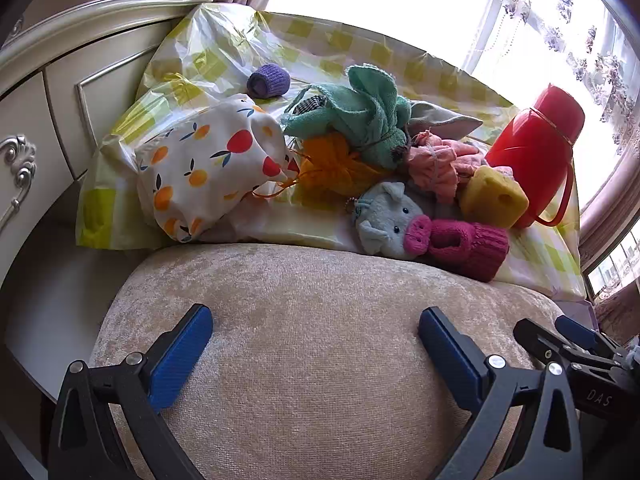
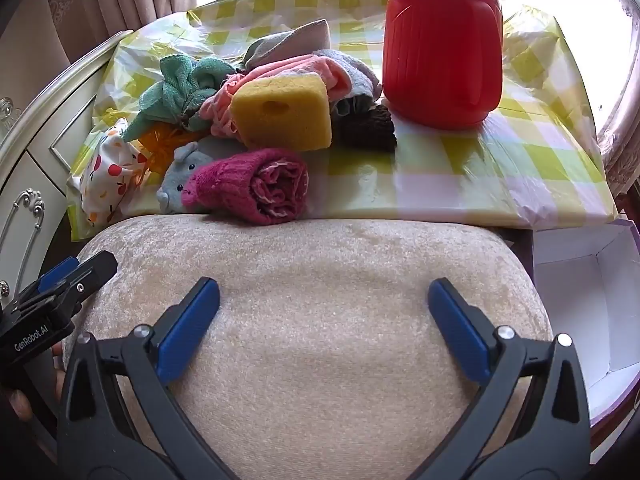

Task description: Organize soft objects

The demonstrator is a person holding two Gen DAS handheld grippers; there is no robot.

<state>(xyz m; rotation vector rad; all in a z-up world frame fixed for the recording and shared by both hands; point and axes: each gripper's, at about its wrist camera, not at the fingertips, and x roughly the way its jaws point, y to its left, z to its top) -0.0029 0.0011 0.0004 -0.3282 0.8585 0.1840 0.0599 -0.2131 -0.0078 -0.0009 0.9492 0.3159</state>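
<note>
A pile of soft things lies on a yellow-checked table cover (image 1: pixel 400 58): a fruit-print pouch (image 1: pixel 208 168), a green towel (image 1: pixel 360 116), an orange mesh bag (image 1: pixel 332 164), a pink cloth (image 1: pixel 436 164), a yellow sponge (image 2: pixel 284 110), a grey plush pig (image 1: pixel 390 222), a magenta knit roll (image 2: pixel 256 186) and a purple knit roll (image 1: pixel 268 80). My left gripper (image 1: pixel 316 332) is open and empty over a beige cushioned stool (image 1: pixel 312 360). My right gripper (image 2: pixel 324 300) is open and empty over the same stool (image 2: pixel 320 320), just short of the pile.
A red thermos (image 2: pixel 440 48) stands on the table at the right of the pile. An open white box (image 2: pixel 580 300) sits low to the right of the stool. A cream dresser with drawers (image 1: pixel 48 92) stands on the left.
</note>
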